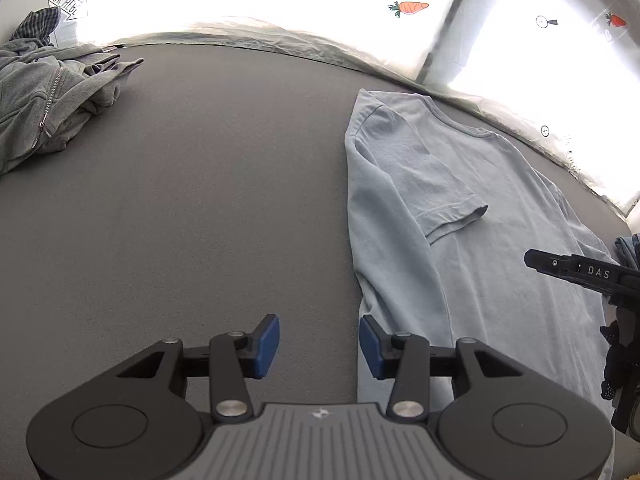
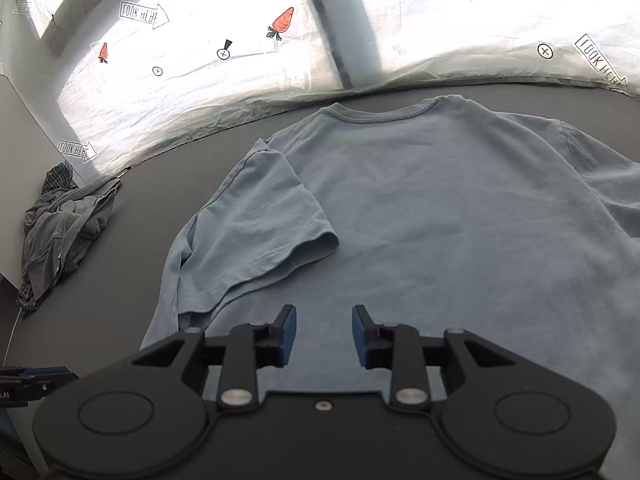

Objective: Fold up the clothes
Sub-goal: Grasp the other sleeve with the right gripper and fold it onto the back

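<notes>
A light blue T-shirt [image 1: 472, 208] [image 2: 420, 200] lies flat on the dark grey table, collar toward the far edge. Its left side and short sleeve [image 2: 260, 232] are folded inward over the body. My left gripper [image 1: 319, 346] hovers open above the shirt's left lower edge, with nothing between its blue pads. Over the shirt's lower middle my right gripper [image 2: 324, 336] is open too, its pads apart with only air between them. Part of the right gripper's black body [image 1: 580, 272] shows at the right edge of the left wrist view.
A heap of grey clothes with a zipped hoodie [image 1: 48, 100] [image 2: 64, 232] lies at the table's far left. A bright white sheet with carrot and arrow stickers [image 2: 280, 24] hangs behind the far edge. Bare grey tabletop [image 1: 200, 200] lies between heap and shirt.
</notes>
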